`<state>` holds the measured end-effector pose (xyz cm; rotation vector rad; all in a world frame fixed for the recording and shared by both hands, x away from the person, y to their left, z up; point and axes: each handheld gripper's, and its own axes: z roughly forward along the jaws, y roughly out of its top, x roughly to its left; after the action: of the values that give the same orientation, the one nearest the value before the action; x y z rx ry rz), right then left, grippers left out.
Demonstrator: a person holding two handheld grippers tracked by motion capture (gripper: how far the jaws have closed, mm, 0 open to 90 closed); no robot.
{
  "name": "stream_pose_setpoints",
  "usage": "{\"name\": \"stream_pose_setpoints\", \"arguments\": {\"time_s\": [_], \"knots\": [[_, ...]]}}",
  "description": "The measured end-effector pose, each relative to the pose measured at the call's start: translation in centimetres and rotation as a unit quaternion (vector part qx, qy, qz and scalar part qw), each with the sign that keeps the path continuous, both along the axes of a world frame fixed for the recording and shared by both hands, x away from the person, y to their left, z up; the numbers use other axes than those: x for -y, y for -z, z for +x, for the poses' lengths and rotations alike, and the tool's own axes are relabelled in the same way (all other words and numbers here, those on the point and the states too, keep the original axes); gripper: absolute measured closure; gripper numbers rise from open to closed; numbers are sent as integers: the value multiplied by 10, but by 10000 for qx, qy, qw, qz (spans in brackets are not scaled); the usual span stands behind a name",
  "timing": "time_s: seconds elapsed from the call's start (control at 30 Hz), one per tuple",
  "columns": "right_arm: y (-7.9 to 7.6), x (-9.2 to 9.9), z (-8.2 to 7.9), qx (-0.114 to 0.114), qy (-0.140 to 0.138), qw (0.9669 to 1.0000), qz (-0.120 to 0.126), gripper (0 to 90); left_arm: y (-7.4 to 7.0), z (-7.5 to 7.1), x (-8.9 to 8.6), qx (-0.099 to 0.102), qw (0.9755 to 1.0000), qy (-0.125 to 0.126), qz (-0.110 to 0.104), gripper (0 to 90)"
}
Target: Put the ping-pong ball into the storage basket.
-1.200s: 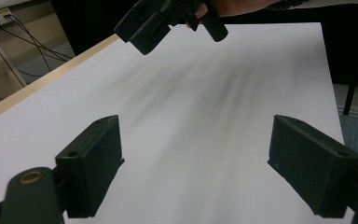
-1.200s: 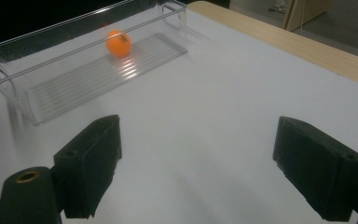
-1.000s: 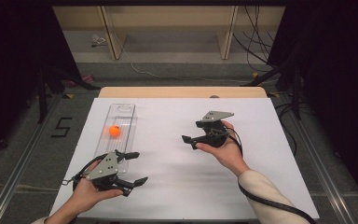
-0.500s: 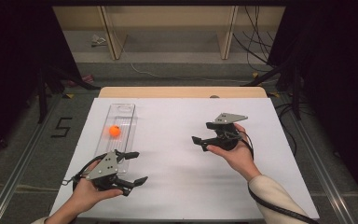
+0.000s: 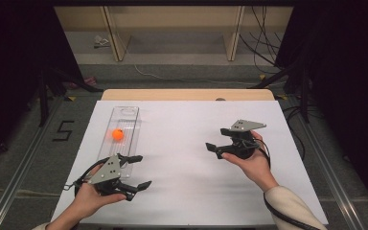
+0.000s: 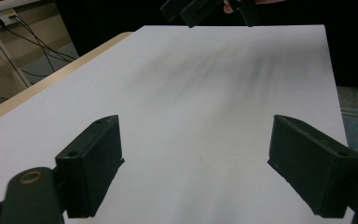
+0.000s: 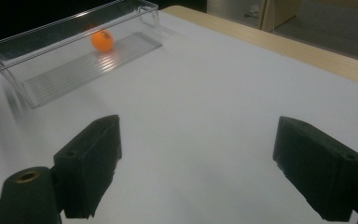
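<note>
We hold our left gripper [image 5: 136, 171] and right gripper [image 5: 215, 140] with jaws spread, pinching nothing. The orange ball [image 5: 118, 134] lies in the clear tray [image 5: 133, 113], just beyond our left gripper, well apart from our right.

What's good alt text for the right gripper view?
The right hand-held gripper hangs open over a white table, its two black jaws spread wide with nothing between them. Beyond them stands a clear plastic bin with an orange ball inside.
</note>
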<state>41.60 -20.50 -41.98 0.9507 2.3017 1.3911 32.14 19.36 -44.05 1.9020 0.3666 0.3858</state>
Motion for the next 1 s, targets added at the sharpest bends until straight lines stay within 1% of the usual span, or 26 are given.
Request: {"name": "stream_pose_setpoints", "arguments": {"time_s": [0.3,0.53,0.73,1.0], "knots": [[0,13,-9,24,80,10000,43,163,0,0,0,9,10000,-10,-6,169],[2,24,-17,-7,154,9999,43,163,0,0,-1,11,10000,-28,-8,169],[3,30,-21,-9,204,9998,24,163,-1,0,-1,17,10000,-37,-11,169],[5,36,-26,-44,222,9997,58,163,-1,0,-1,22,10000,-45,-8,169]]}}
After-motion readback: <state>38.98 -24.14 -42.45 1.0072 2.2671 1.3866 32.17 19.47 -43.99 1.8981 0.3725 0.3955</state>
